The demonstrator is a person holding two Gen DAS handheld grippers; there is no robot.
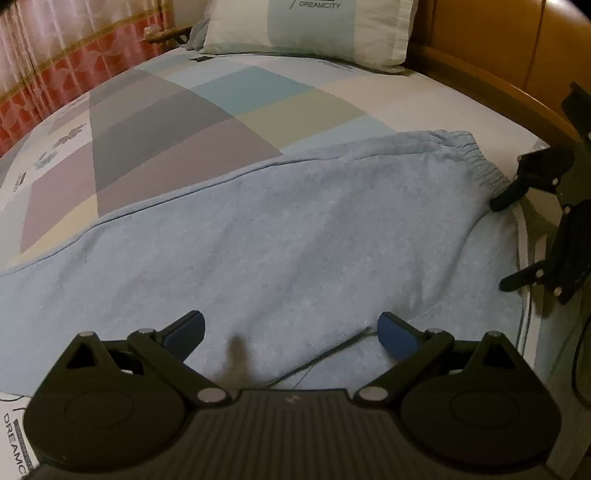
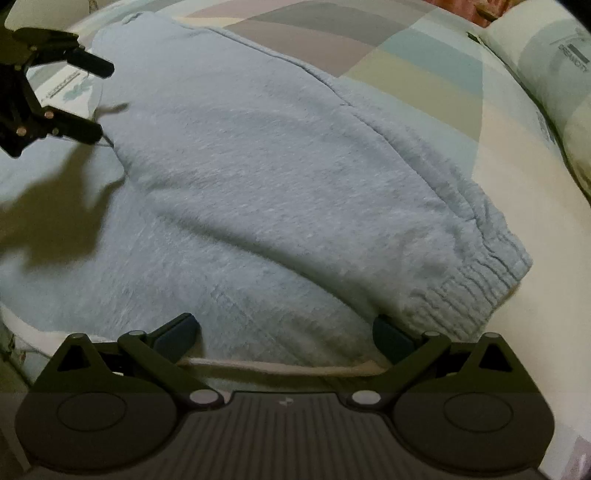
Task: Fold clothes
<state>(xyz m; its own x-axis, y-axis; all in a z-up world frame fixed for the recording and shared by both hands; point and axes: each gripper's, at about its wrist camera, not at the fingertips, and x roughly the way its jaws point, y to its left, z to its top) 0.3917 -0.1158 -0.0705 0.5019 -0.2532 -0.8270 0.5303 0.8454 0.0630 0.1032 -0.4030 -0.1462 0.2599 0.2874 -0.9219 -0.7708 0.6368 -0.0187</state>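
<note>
A light blue fleece garment (image 1: 280, 229) lies spread across the bed, its ribbed elastic band (image 1: 480, 166) at the right end. My left gripper (image 1: 291, 328) is open just above the garment's near edge, with nothing between its blue pads. At the right edge of the left wrist view, my right gripper (image 1: 508, 240) hangs open beside the elastic end. In the right wrist view the garment (image 2: 258, 166) fills the middle, with the elastic band (image 2: 472, 288) by the right fingertip. My right gripper (image 2: 284, 328) is open over the hem. The left gripper (image 2: 99, 99) is open at the far end.
The bed has a patchwork sheet (image 1: 184, 122) in grey, blue and cream. A pillow (image 1: 306, 29) lies at the head. A wooden bed frame (image 1: 480, 74) runs along the right side, and a red and pink curtain (image 1: 55, 66) hangs beyond the left side.
</note>
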